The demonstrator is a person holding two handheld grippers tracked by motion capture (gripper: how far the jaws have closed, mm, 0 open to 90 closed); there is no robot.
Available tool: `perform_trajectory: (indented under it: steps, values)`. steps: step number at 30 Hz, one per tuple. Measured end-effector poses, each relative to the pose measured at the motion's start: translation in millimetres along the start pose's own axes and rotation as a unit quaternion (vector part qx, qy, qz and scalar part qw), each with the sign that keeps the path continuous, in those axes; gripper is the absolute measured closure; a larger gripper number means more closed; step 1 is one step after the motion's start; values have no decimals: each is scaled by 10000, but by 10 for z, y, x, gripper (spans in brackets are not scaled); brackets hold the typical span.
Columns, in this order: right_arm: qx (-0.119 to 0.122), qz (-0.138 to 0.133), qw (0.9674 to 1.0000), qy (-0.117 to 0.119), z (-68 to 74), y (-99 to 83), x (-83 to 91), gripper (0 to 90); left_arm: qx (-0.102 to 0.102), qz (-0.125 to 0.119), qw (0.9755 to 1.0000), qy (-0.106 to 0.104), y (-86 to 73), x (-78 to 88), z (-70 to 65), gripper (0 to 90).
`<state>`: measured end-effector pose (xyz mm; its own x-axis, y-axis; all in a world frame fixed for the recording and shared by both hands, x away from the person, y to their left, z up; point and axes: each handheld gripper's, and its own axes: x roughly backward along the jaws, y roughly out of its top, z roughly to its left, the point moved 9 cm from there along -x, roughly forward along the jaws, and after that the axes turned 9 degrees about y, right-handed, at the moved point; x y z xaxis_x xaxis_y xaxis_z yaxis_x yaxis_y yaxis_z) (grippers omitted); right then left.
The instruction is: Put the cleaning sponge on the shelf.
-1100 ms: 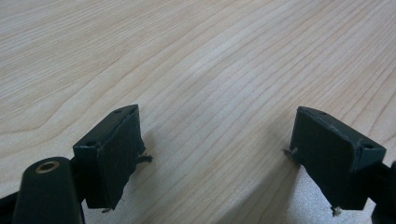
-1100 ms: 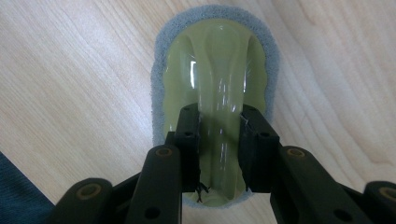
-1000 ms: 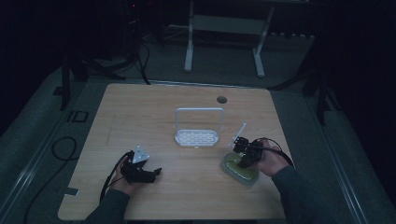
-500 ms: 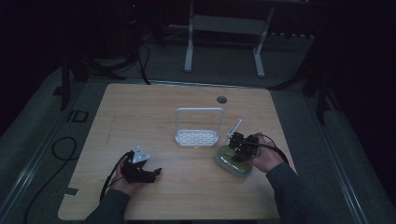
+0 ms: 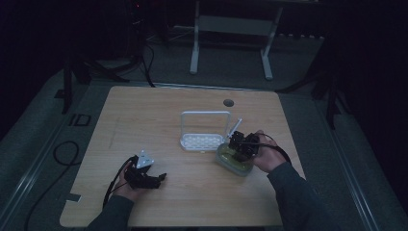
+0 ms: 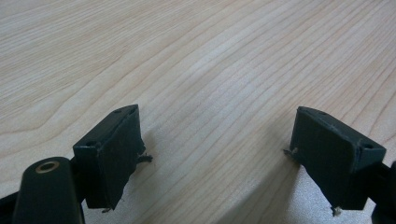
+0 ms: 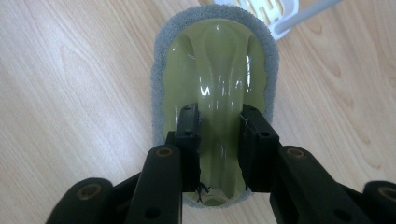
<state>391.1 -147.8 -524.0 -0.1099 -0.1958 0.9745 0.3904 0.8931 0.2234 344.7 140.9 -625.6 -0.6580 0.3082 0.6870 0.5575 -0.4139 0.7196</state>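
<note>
The wooden counter (image 5: pixel 192 110) carries a white rack (image 5: pixel 204 132) near centre. At its 4 o'clock lies an olive-green, grey-edged scrubber (image 7: pixel 215 70), its raised ridge pinched by the right gripper (image 7: pixel 219 149). At 7 o'clock, the left gripper (image 6: pixel 212 154) rests, jaws spread.

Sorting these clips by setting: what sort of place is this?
Probably a dim lab or recording room, not a home: a bare wooden table on grey carpet, cables trailing across the floor, and another desk's white legs behind.
</note>
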Motion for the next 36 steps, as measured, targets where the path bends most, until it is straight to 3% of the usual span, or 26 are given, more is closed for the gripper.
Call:
perform_trajectory:
  steps: [36]
  values:
    - [609,-122,9980,-91,69,378,18,717,2,-1,10000,1,0,0,0,169]
